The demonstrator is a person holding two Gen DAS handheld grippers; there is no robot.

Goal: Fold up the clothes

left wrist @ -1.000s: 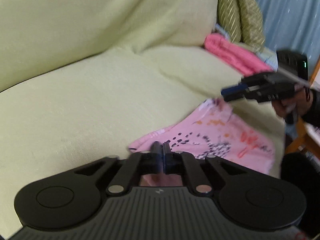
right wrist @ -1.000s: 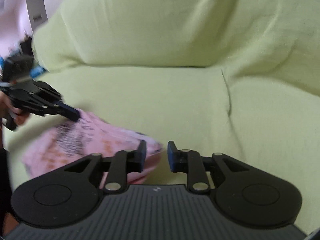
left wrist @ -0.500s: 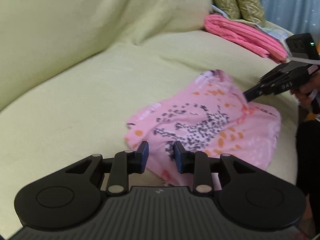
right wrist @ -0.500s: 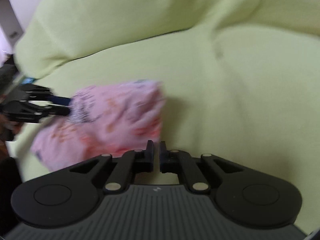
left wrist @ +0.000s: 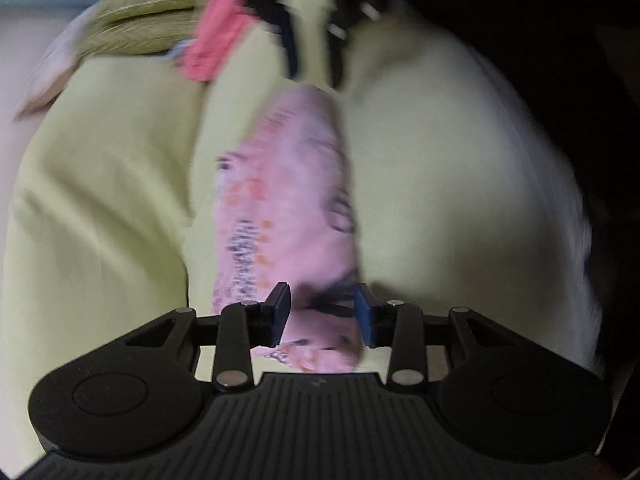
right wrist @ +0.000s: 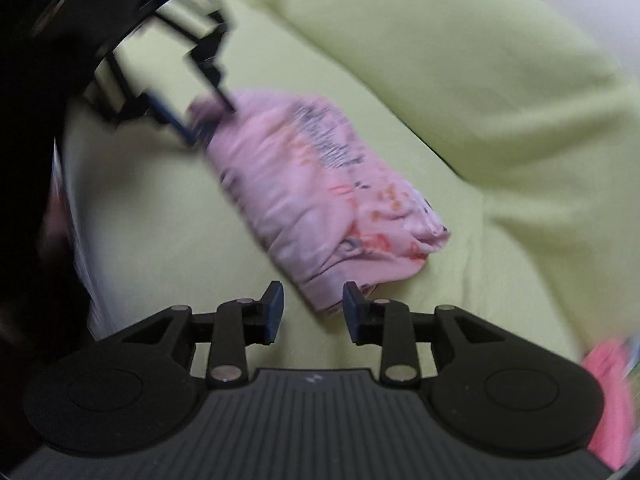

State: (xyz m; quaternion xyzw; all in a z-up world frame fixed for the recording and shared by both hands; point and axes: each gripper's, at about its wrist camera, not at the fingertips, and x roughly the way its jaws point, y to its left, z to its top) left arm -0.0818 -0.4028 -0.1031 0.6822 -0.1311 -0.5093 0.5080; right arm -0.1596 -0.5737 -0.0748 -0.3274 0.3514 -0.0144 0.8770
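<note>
Two grippers, left [left wrist: 323, 314] and right [right wrist: 313, 312], jaws just parted at opposite ends of pink printed garment [right wrist: 320, 196]; cloth end between each pair, unpinched, probably released after a fold. Garment bunched on green sofa cover [right wrist: 460, 92]. Nearby: coral folded clothes [left wrist: 212, 46], striped cushions [left wrist: 140, 28]; path unobstructed.

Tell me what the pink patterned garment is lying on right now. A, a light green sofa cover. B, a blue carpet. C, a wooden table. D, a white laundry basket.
A: in both wrist views the pink patterned garment lies in a folded bundle on the light green sofa cover, which surrounds it on every side; no table, carpet or basket shows under it.
</note>
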